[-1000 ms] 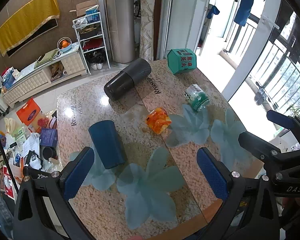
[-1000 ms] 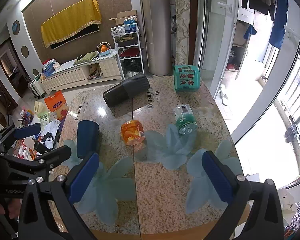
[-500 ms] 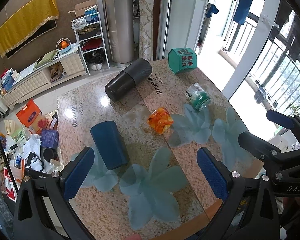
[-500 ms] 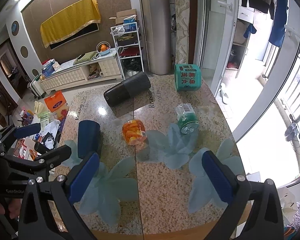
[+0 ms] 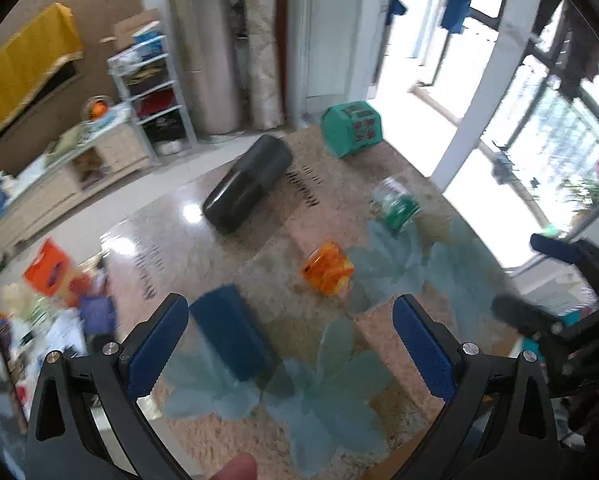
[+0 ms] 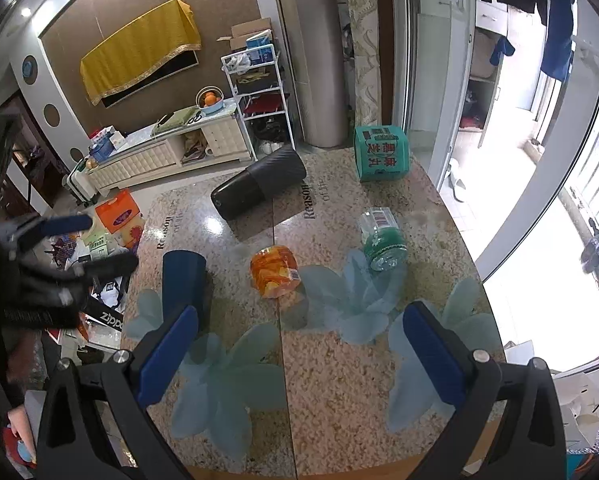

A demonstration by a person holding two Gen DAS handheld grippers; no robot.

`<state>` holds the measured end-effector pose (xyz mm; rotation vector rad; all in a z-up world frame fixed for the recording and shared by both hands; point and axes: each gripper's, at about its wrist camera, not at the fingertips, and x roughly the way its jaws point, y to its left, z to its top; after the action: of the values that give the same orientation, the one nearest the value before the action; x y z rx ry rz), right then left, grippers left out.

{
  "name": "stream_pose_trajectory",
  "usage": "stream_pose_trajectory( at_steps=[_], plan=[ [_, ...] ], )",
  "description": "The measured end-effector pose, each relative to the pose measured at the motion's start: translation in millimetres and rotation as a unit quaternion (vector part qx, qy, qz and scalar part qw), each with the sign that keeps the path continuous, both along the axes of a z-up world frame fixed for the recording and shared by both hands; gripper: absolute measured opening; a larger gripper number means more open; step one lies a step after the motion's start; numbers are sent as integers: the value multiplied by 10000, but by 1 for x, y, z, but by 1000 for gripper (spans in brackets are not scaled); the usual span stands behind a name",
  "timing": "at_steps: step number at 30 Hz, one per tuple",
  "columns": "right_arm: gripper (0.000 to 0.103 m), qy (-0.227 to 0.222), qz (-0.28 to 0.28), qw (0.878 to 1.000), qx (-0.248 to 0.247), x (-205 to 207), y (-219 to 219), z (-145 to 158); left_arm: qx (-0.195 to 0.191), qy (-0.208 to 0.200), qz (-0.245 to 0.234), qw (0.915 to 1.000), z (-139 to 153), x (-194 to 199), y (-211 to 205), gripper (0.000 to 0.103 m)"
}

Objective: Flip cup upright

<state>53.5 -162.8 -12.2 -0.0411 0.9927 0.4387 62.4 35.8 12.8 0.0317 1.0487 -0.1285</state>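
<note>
- Left gripper (image 5: 289, 344): jaws wide apart, nothing between them; black frame, blue ribbed pads (image 5: 157, 344). Left wrist view is motion-blurred.
- Right gripper (image 6: 299, 354): jaws wide apart as well, holding nothing; same black frame and blue pads (image 6: 167, 354).
- Cup (image 5: 231, 330): dark blue, matte, smooth, slightly tapered cylinder. It lies on its side on the tabletop near the left edge, just beside the left gripper's left pad. In the right wrist view, cup (image 6: 184, 284) has its near end hidden behind the right gripper's left pad.
- Tabletop (image 6: 339, 380): speckled granite-look surface under glossy glass, pale blue-green flower prints, seam down the middle. Printed text reads "Reason"; the smaller line beside it is not legible.
- Black tumbler (image 6: 259, 188): large, on its side at the far end, ribbed upper section and smooth lower section.
- Green box (image 6: 381, 154): teal, rounded corners, far right corner of the tabletop; red and dark characters on its face, too small to read.
- Orange jar (image 6: 273, 272): translucent, on its side mid-tabletop, small barcode label.
- Clear bottle (image 6: 381, 242): crinkled plastic, green label, on its side right of the orange jar, barcode showing.
- On the floor to the left, a black item is printed "zippo" (image 6: 111, 320).
</note>
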Motion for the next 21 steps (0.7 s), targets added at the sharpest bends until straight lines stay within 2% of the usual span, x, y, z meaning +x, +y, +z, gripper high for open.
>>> stream_pose_trajectory(
  at_steps=[3, 7, 10, 14, 21],
  plan=[
    [103, 90, -2, 10000, -22, 7, 0, -4, 59, 146, -122, 9998, -1, 28, 9, 103],
    [103, 254, -19, 9997, -70, 20, -3, -9, 461, 312, -416, 9976, -12, 67, 17, 103],
    [103, 377, -37, 9992, -132, 29, -5, -16, 757, 477, -825, 9926, -28, 101, 21, 103],
    [103, 538, -46, 9984, -156, 39, -10, -27, 727, 800, -1269, 9860, -54, 139, 25, 103],
    [103, 961, -33, 9950, -263, 59, -14, -49, 778, 1282, -1549, 9765, -110, 201, 30, 103]
  ],
)
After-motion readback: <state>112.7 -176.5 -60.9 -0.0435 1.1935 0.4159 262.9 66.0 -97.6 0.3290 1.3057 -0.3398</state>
